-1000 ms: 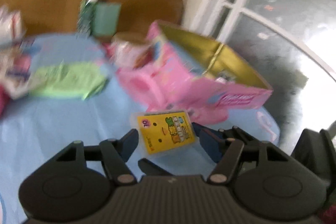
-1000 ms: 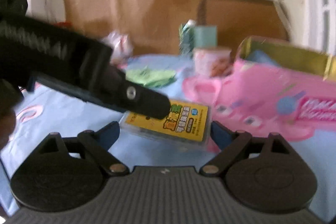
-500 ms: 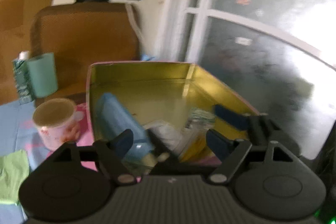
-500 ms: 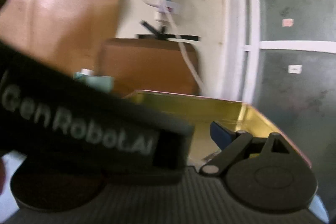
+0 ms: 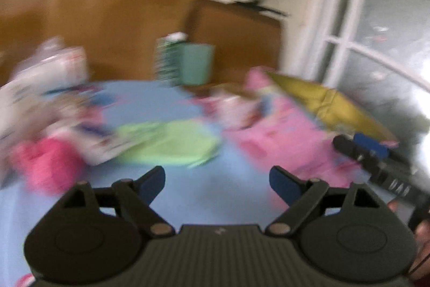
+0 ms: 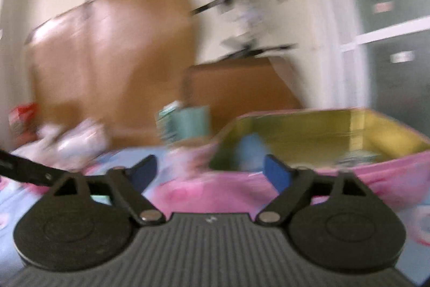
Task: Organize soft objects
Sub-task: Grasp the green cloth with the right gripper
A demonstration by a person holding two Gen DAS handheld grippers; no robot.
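Both views are blurred by motion. My left gripper (image 5: pixel 217 182) is open and empty above the blue tablecloth (image 5: pixel 188 195). A green cloth (image 5: pixel 172 144) and a pink soft item (image 5: pixel 48 166) lie ahead of it to the left. The pink box with a gold inside (image 5: pixel 322 104) stands at the right; the right gripper's fingers (image 5: pixel 368 149) reach in front of it. My right gripper (image 6: pixel 208 172) is open and empty, just in front of the pink box (image 6: pixel 322 131), which holds a blue item (image 6: pixel 250 149).
A teal cup (image 5: pixel 197 63) and a green carton (image 5: pixel 166 58) stand at the table's far edge. White packets (image 5: pixel 45 77) lie at the left. A pink lid (image 5: pixel 282 141) lies in front of the box. A window is at the right.
The left gripper has pulled back from over the box and turned left toward the table. The yellow packet it held a second ago is gone from its jaws. The right gripper stays by the box.
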